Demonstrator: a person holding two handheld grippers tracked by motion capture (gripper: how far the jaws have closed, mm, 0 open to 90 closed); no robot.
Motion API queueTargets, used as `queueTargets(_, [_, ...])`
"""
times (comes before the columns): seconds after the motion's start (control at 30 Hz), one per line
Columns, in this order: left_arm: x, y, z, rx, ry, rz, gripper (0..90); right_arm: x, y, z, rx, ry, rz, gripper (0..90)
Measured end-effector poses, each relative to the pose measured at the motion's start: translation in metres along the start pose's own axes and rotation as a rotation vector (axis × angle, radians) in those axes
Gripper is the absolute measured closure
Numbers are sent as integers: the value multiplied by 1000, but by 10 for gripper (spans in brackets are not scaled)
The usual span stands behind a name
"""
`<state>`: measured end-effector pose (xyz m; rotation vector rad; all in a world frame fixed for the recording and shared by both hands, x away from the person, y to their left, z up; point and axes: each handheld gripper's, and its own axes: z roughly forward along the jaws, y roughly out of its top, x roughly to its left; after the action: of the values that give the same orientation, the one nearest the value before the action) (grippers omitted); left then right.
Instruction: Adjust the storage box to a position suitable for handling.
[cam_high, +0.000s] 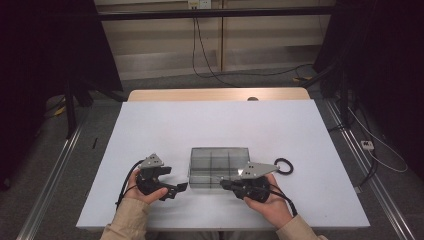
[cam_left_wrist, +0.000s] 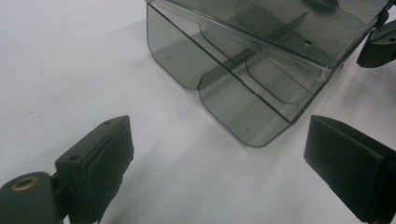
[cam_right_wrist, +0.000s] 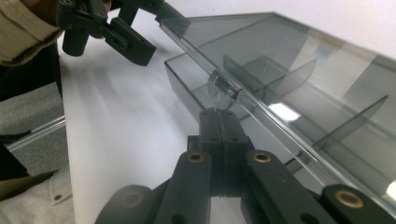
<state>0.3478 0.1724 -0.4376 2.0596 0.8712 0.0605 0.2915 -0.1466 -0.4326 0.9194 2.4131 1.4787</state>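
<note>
Box: we are seeing the smoky clear box lying near the counter's near edge, between both grippers.
Right gripper: jaws pressed together at the lid's latch tab.
Left gripper: jaws spread, holding nothing, left of the box.

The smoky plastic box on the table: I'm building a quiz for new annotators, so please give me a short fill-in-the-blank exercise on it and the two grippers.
1. The jaws of the right gripper are ____, their tips at the latch tab of the lid.
2. The jaws of the left gripper stand ____, with nothing between them.
3. The box is see-through and split by dividers into ____.
4. The box rests on a ____ table.

Missing words: shut; open; compartments; white
</note>
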Motion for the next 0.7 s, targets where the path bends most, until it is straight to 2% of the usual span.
queueTargets(0.07, [2,3,0,-14,15,4,84,0,3,-1,-17,-14,-11,900])
queueTargets(0.2, [4,14,3,-50,19,-15,91,0,7,-2,-38,-20,-9,900])
queueTargets(0.47, [10,28,20,-60,21,-21,127,-1,10,-5,-56,-33,-11,900])
queueTargets(0.6, [11,33,19,-87,29,-30,144,-2,10,-5,-56,-40,-2,832])
queueTargets(0.7, [13,36,18,-115,32,-38,160,-2,10,-7,-45,-46,-9,815])
